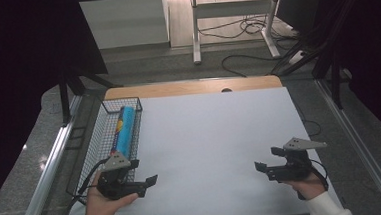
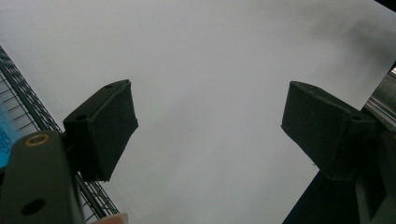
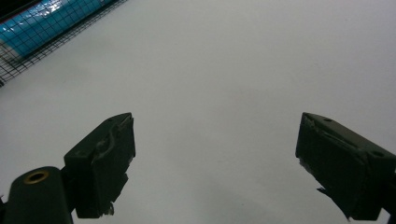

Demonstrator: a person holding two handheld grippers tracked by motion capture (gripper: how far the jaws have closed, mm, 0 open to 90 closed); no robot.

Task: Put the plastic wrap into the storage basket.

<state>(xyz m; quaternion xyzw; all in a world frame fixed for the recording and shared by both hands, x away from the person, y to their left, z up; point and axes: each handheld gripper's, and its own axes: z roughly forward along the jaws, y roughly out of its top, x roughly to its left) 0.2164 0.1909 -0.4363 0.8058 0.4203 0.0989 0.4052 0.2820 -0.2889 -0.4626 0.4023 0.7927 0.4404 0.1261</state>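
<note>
We are holding the left gripper [image 1: 150, 182] over the near left corner of the table [image 1: 216, 151], just beside the wire basket [image 1: 96, 143], with its jaws pointing toward the middle of the white sheet. In the left gripper view its jaws are standing wide apart over bare white surface, with nothing between them, so these tongs are open and empty. We are holding the right gripper [image 1: 258, 167] near the near right corner, its jaws pointing back toward the left one, and the two are sitting well apart. In the right gripper view its jaws are likewise spread with nothing between them.

Farther off, the basket is running along the left edge of the table, from beside the left hand [image 1: 102, 205] toward the far left corner. Inside it the blue tube [image 1: 124, 131] is lying flat, its long axis running along the basket's length, near to far, with its far end pointing at the far edge. It is looking like a slim bright blue cylinder with a glossy wrap, some small multicoloured print partway along, and a pale near end. Neither gripper is touching it.
</note>
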